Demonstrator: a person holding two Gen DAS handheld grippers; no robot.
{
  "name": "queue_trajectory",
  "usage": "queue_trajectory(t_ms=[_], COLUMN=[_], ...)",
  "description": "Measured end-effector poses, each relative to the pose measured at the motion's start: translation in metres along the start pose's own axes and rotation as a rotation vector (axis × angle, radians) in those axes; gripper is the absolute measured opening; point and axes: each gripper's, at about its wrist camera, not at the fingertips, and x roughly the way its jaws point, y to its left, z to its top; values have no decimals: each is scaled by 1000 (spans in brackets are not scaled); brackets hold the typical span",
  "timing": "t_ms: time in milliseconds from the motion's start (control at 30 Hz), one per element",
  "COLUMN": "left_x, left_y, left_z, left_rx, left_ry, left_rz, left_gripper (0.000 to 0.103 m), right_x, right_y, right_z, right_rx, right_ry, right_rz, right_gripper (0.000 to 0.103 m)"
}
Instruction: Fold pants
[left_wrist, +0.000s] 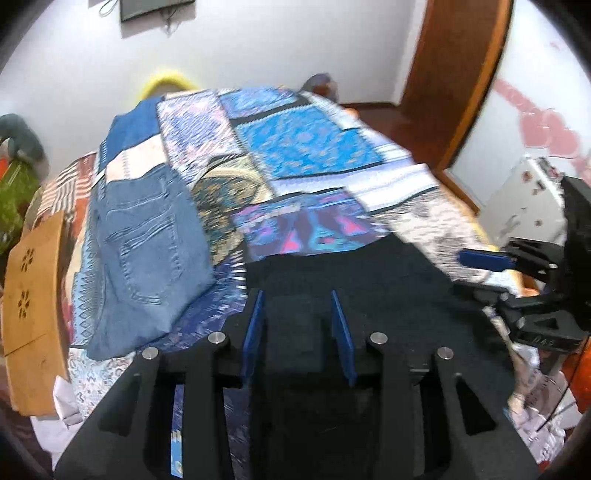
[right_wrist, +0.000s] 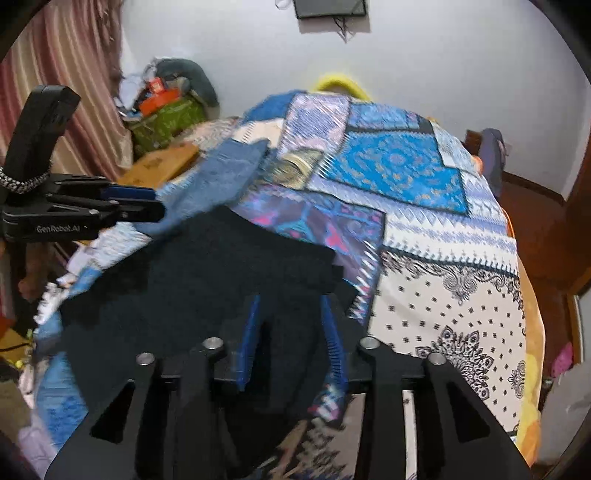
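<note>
pants: dark navy, soft-fabric pants (left_wrist: 369, 273) lie flat on the near part of the bed, under both grippers; far edge stepped, looks already doubled over (judgement).
left gripper (left_wrist: 299, 332): blue fingers spread apart, hovering over the dark cloth, nothing between them.
right gripper (right_wrist: 291, 332): fingers also apart, over the right end of the pants (right_wrist: 207, 280); contact with the cloth can't be confirmed.
surroundings: blue patchwork patterned bedspread (left_wrist: 306, 147) beneath; folded light-blue denim jeans (left_wrist: 147, 243) just beside, to the left.
risk: pinching only the top layer would peel the fold open; catching the bedspread along with it would drag the cover and shift the jeans.
unclear: motion blur; near edge of the pants is hidden behind the gripper bodies; waistband versus hem not distinguishable; layer count is a guess.
</note>
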Motion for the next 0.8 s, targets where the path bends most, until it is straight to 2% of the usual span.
queue_trajectory(t_ms=[133, 300, 400, 467, 700, 800], left_x=[-8, 17, 8, -2, -23, -31], left_y=[-26, -38, -33, -27, 0, 4], left_z=[-17, -56, -72, -80, -109, -117], left_rx=[50, 116, 141, 135, 25, 38], left_ry=[-1, 89, 59, 49, 52, 45], left_rz=[-42, 47, 87, 121, 75, 122], left_gripper=[38, 35, 35, 35, 41, 46], right_x=[-1, 19, 13, 5, -24, -36], right_y=[28, 43, 43, 38, 19, 11], right_z=[-8, -34, -46, -53, -81, -88], right_rx=[-56, -85, -91, -76, 5, 46], right_ry=[15, 98, 94, 89, 91, 87], right_rz=[46, 56, 24, 16, -32, -45], right_gripper=[39, 39, 38, 38, 39, 42])
